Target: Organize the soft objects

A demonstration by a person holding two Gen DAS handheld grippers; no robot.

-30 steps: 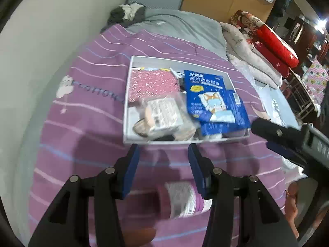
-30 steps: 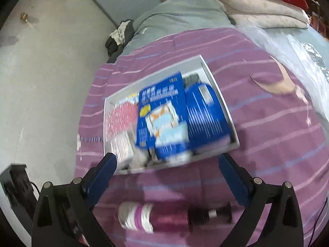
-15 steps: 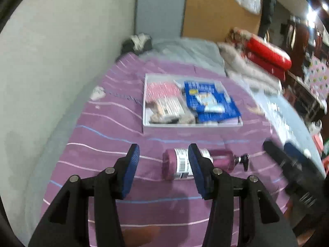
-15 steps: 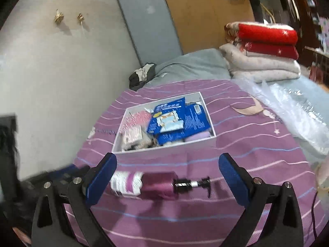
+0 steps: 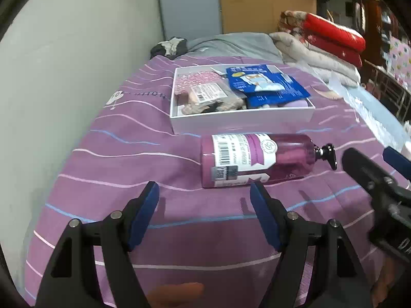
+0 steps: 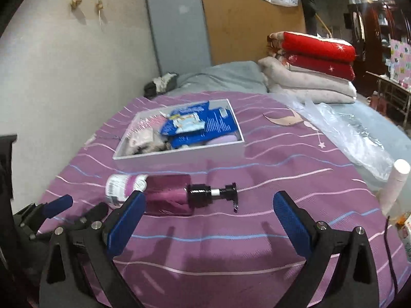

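Observation:
A purple pump bottle (image 5: 257,160) (image 6: 164,193) lies on its side on the purple striped bedspread, black pump head pointing right. Behind it stands a white box (image 5: 244,122) (image 6: 179,157) filled with blue packets (image 5: 264,84) (image 6: 200,128), a pink dotted pouch (image 5: 195,80) and a clear bag of beige items (image 5: 205,97). My left gripper (image 5: 205,200) hovers just in front of the bottle, its jaws opening with nothing between them. My right gripper (image 6: 209,208) stands wide open near the pump end, nothing held.
A wall runs along the left of the bed. Folded red and beige quilts (image 6: 313,59) are stacked at the far right, with a clear plastic sheet (image 6: 346,133) in front of them. A white tube (image 6: 397,184) stands at the right edge. Dark clothing (image 5: 169,47) lies at the bedhead.
Both grippers drew back from over the box toward the near edge and dropped lower, so the bottle now lies ahead of them. The left jaws spread wider.

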